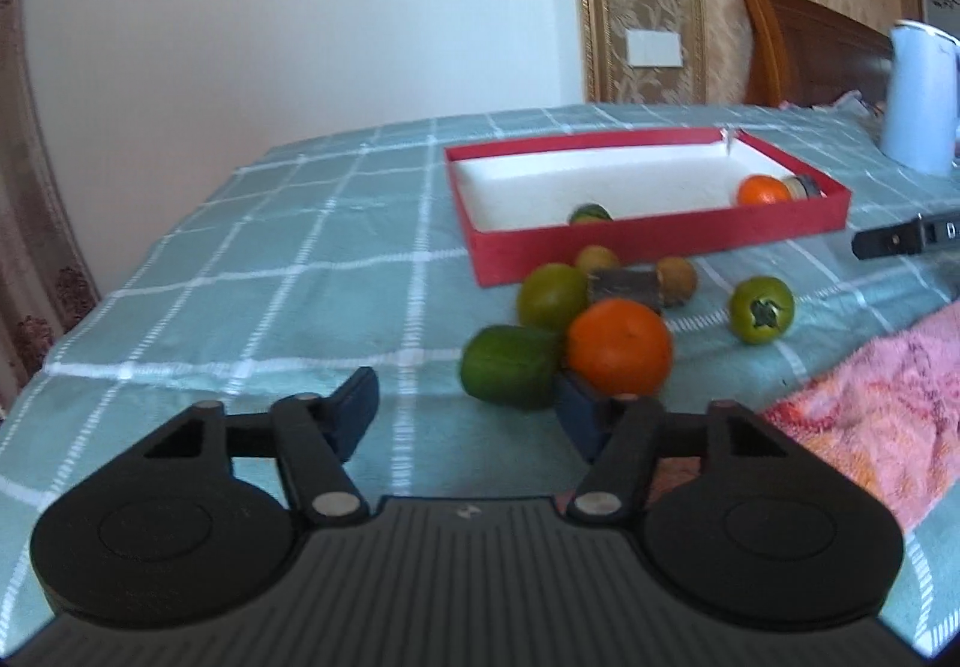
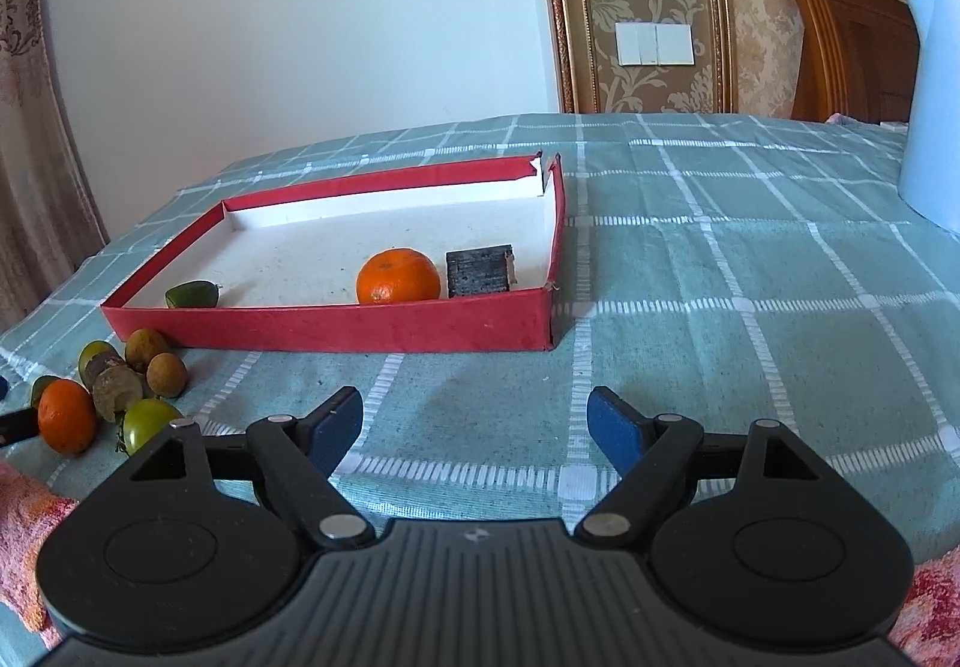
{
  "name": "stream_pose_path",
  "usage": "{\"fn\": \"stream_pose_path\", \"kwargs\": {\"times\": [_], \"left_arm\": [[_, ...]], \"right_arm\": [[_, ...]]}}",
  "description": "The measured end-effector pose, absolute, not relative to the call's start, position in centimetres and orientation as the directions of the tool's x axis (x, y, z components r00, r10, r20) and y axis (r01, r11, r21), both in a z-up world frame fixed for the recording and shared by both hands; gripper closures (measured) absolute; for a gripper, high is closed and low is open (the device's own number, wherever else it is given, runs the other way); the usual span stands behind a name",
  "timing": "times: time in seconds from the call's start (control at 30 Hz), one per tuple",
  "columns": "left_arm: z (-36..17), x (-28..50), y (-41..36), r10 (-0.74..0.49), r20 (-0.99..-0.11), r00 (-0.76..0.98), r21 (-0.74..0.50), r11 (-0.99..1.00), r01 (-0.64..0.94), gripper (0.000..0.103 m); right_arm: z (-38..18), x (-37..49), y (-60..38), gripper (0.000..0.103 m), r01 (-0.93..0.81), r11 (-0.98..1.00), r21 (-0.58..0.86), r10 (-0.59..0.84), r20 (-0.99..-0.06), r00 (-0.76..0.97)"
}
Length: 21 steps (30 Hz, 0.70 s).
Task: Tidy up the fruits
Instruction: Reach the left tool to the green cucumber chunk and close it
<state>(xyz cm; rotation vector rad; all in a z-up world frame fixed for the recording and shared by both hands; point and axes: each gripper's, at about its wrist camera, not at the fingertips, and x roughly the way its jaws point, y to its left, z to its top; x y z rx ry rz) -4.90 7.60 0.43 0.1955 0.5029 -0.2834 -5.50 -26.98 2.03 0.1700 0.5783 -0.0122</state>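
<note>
A red tray [image 1: 654, 238] with a white floor holds an orange [image 1: 763, 190], a small green fruit [image 1: 591, 214] and a dark block [image 1: 804, 185]. In front of it lies a loose pile: an orange [image 1: 619, 346], a green fruit [image 1: 510, 366], another green one [image 1: 552, 295], a green tomato [image 1: 762, 309], brown longans [image 1: 678, 280] and a dark cane piece [image 1: 624, 288]. My left gripper [image 1: 471, 412] is open and empty, just short of the pile. My right gripper [image 2: 477, 430] is open and empty before the tray [image 2: 336, 328], with the pile [image 2: 66, 415] at its left.
A teal checked cloth [image 1: 270, 277] covers the table. A white kettle [image 1: 921, 97] stands at the back right. A pink towel [image 1: 888, 415] lies at the near right. The right gripper's tip [image 1: 900, 238] shows at the left view's right edge.
</note>
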Motion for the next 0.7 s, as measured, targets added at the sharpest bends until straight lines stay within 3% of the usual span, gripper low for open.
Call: {"fn": "stream_pose_path", "kwargs": {"times": [0.23, 0.5, 0.7], "left_arm": [[0.4, -3.9, 7.1, -0.275, -0.518, 0.81, 0.06, 0.933, 0.356, 0.071], [0.0, -3.9, 6.9, -0.274, -0.516, 0.811, 0.03, 0.941, 0.337, 0.072], [-0.2, -4.1, 6.9, -0.269, -0.513, 0.815, 0.029, 0.944, 0.329, 0.072]], "right_arm": [[2.0, -5.4, -27.1, 0.018, 0.056, 0.984, 0.167, 0.045, -0.549, 0.835], [1.9, -5.3, -27.3, 0.018, 0.075, 0.98, 0.185, 0.042, -0.562, 0.826], [1.8, -4.6, -26.0, 0.015, 0.082, 0.993, 0.089, -0.012, -0.603, 0.798]]}}
